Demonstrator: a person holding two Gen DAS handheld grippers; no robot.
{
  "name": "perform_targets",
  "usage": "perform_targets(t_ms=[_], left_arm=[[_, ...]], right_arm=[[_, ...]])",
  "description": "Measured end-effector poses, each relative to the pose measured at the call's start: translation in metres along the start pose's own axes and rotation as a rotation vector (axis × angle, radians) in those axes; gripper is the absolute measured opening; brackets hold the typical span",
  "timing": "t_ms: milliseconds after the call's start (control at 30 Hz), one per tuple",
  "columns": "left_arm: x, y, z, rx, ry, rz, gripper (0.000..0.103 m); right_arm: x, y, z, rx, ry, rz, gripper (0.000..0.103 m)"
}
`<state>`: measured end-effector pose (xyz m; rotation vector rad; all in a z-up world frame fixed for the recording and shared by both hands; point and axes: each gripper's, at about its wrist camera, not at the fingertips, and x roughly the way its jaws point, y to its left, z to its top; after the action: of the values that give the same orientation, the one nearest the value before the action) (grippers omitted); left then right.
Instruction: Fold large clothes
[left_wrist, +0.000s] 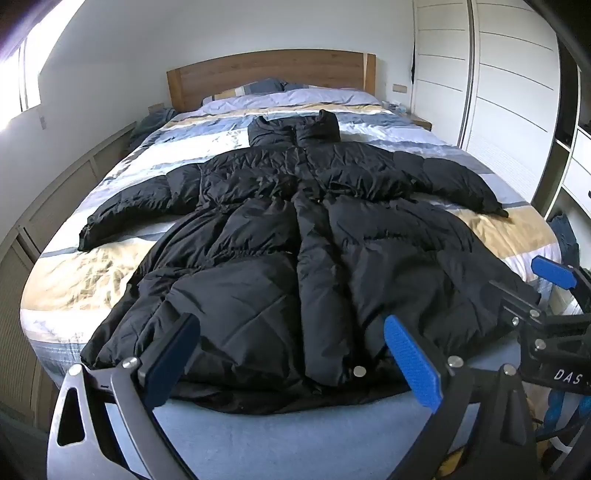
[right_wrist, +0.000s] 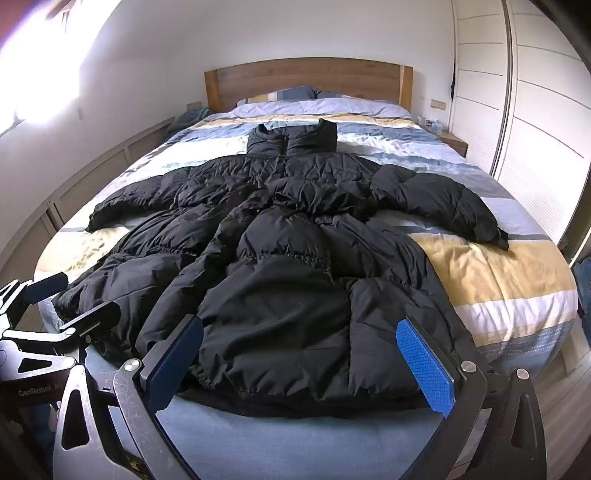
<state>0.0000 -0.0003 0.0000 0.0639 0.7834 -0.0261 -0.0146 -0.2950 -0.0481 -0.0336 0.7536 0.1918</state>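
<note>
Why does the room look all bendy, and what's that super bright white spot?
Both wrist views are fisheye, so the walls and the bed bulge round. Window glare washes out the right wrist view's upper left. The black coat is so dark its folds hardly show.

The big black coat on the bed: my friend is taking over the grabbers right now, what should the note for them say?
Left gripper: open, empty, over the hem at the foot of the bed.
Right gripper: open, empty, beside it at the same hem.
Black puffer coat: spread flat, front up, on the striped duvet, collar toward the wooden headboard, both sleeves stretched out sideways.
Done: coat is laid out.
Left: every fold. Probably bring the sleeves in first, then fold the body up.
</note>
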Motion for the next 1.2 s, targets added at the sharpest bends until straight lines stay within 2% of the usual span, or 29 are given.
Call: perform_targets(t_ms=[333,500,1200], left_arm=[[-0.001,-0.015,-0.010,-0.006,-0.003,0.001,0.101],[0.008,-0.008,-0.006,0.005,0.019,-0.028,0.101],[0.020,-0.008,-0.009,-0.003,0.060,-0.053,0.101]], right_arm=[[0.002,-0.001,0.000,-0.003,0.002,-0.004,0.103],[0.003,-0.001,0.000,-0.002,0.004,-0.002,0.103],[0.012,-0.003,-0.002,0.008,0.034,0.002,0.103]])
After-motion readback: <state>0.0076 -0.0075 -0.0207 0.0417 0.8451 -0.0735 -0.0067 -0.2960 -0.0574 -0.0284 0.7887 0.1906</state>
